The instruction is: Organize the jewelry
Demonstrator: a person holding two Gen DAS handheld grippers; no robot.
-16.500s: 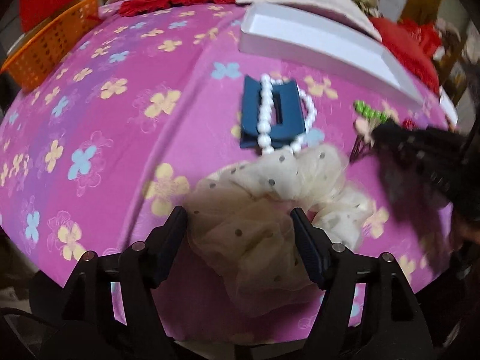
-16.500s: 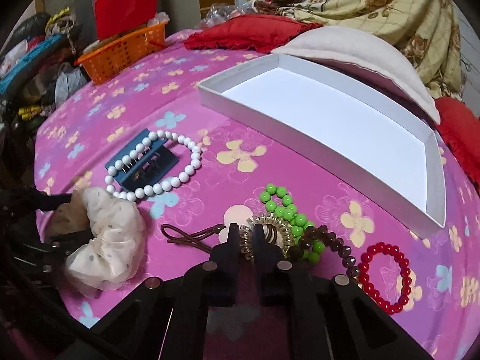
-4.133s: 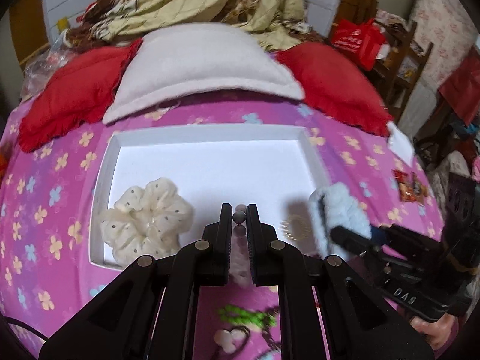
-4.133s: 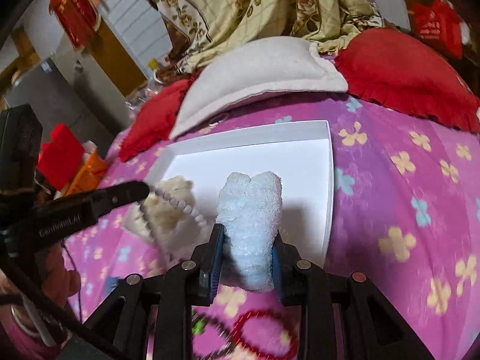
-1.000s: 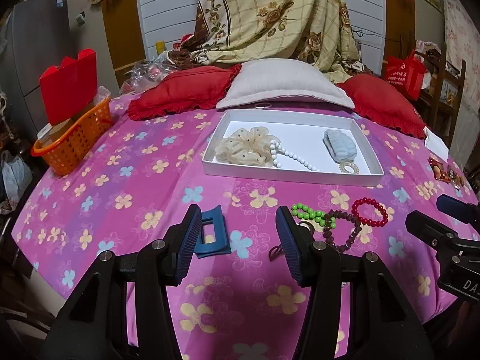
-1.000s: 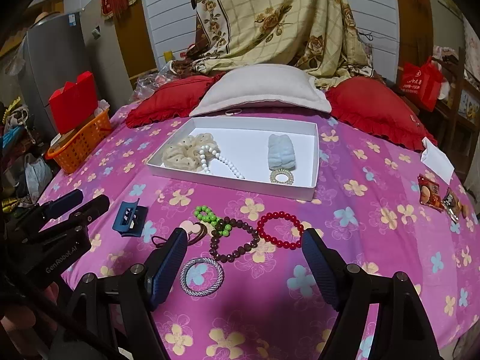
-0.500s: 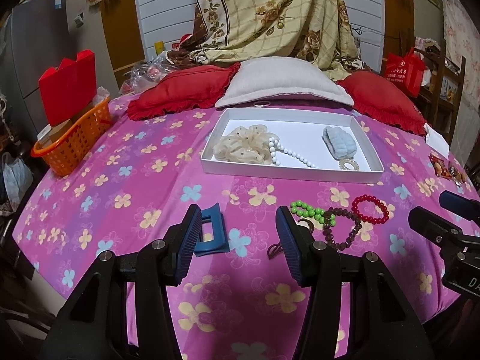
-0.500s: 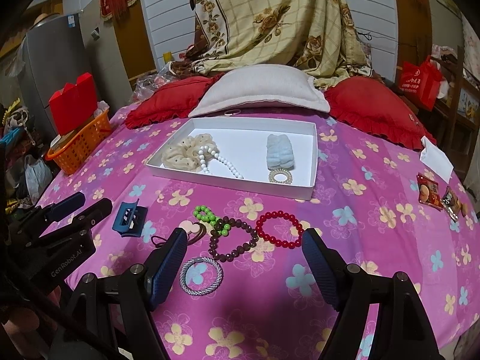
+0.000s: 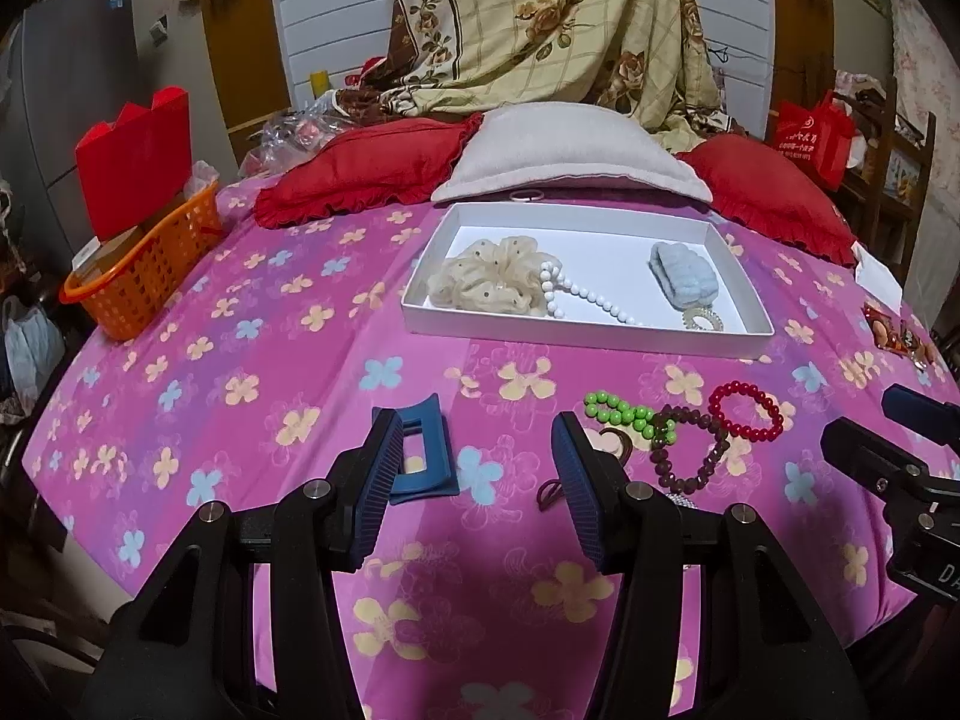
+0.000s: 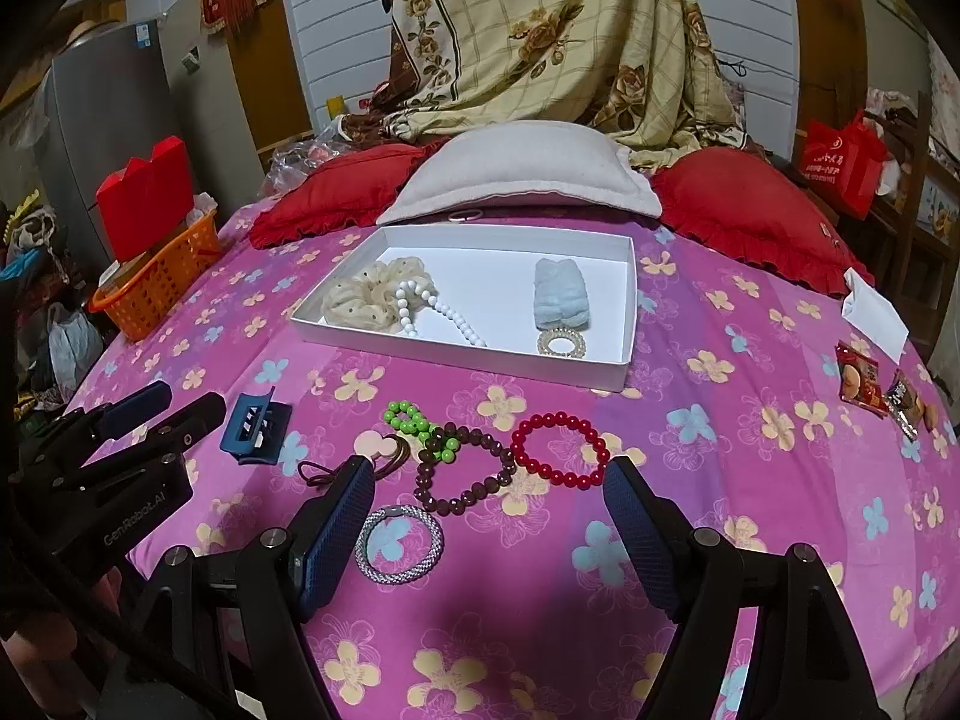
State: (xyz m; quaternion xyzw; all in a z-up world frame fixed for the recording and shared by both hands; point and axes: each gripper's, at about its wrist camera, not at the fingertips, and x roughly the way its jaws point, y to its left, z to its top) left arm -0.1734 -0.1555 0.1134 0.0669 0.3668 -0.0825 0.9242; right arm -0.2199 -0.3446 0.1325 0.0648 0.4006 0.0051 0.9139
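A white tray (image 9: 576, 336) (image 10: 627, 312) on the pink flowered cloth holds a cream scrunchie (image 9: 489, 276) (image 10: 360, 297), a white bead string (image 9: 582, 294) (image 10: 441, 306), a pale blue scrunchie (image 9: 684, 273) (image 10: 561, 294) and a gold coil tie (image 10: 562, 343). In front of it lie a blue hair claw (image 9: 429, 456) (image 10: 255, 427), green beads (image 9: 624, 414) (image 10: 414, 420), brown beads (image 10: 465, 468), a red bracelet (image 9: 747, 411) (image 10: 561, 450), a silver ring bracelet (image 10: 400, 543) and a brown hair tie (image 10: 327, 471). My left gripper (image 9: 477, 480) is open above the cloth near the claw. My right gripper (image 10: 489, 531) is open, empty, near the bracelets.
An orange basket (image 9: 144, 276) with a red box stands at the left edge. Red cushions (image 9: 366, 168) and a grey pillow (image 9: 570, 150) lie behind the tray. Snack packets (image 10: 870, 390) and a white paper (image 10: 873, 312) sit at the right. The cloth drops off at the near edge.
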